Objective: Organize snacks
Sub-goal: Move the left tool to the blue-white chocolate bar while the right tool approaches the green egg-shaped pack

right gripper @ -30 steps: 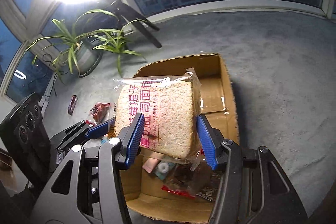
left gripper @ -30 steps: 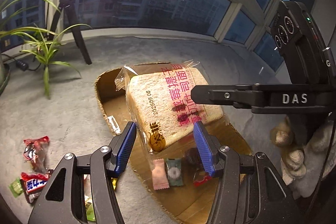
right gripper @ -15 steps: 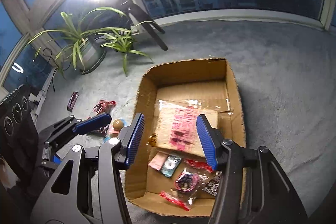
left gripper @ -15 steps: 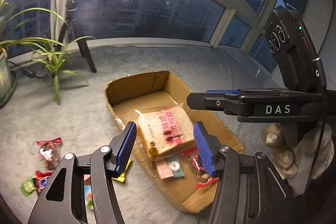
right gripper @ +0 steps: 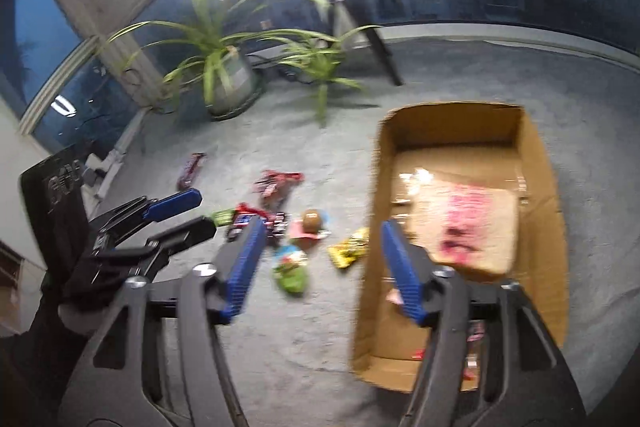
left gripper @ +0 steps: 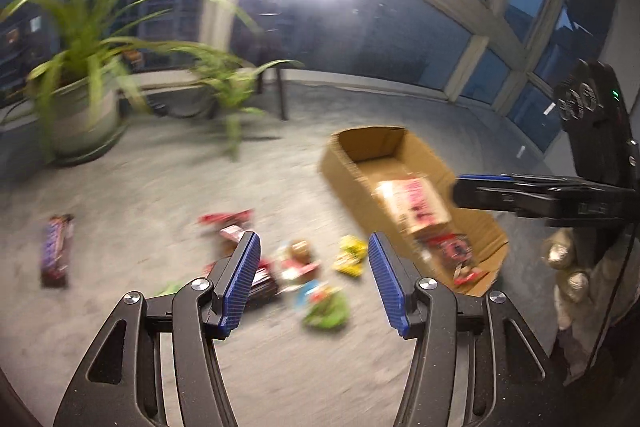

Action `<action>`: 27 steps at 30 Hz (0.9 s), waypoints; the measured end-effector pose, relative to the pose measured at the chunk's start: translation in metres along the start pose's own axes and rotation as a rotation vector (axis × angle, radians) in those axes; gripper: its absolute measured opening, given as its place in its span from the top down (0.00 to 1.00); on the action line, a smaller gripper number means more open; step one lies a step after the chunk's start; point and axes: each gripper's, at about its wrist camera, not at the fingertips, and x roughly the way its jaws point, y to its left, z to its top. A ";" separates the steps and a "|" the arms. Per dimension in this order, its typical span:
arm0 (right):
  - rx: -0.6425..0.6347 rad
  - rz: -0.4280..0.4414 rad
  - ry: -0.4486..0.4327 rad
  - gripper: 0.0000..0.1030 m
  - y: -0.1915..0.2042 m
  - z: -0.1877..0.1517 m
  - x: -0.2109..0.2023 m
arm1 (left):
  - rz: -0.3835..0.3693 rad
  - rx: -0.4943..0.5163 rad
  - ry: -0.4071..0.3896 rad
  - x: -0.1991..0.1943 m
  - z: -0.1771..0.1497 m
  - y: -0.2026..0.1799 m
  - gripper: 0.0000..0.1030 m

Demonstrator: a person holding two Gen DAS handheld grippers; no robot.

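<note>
An open cardboard box (left gripper: 344, 151) (right gripper: 452, 119) stands on the grey carpet. A bagged bread slice with pink print (left gripper: 412, 203) (right gripper: 468, 223) lies inside it with several small sweets (left gripper: 452, 251). Loose snacks lie on the carpet left of the box: a yellow packet (left gripper: 350, 255) (right gripper: 350, 247), a green packet (left gripper: 326, 311) (right gripper: 292, 271), red wrappers (left gripper: 226, 221) (right gripper: 276, 183) and a dark chocolate bar (left gripper: 56, 251) (right gripper: 192, 169). My left gripper (left gripper: 312, 279) (right gripper: 188, 215) is open and empty above the loose snacks. My right gripper (right gripper: 320, 263) is open and empty at the box's left wall.
A potted plant (left gripper: 80, 107) (right gripper: 228, 79) and a smaller plant (left gripper: 228, 87) (right gripper: 320, 67) stand by the windows. A black tripod leg (left gripper: 280, 95) (right gripper: 384, 55) stands behind them. A bright ring light glares at the top.
The bread was held by both grippers, then let go into the box. Both grippers have swung left, away from the box toward the loose snacks.
</note>
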 end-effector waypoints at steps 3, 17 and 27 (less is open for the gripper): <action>-0.031 0.010 0.022 0.32 0.024 -0.009 0.011 | 0.037 -0.033 0.013 -0.009 -0.009 0.029 0.47; 0.014 -0.115 0.127 0.32 0.056 -0.056 0.078 | 0.040 0.040 0.105 0.001 -0.033 0.058 0.47; 0.078 -0.134 0.153 0.32 0.041 -0.059 0.100 | -0.021 0.126 0.159 0.049 -0.018 0.058 0.47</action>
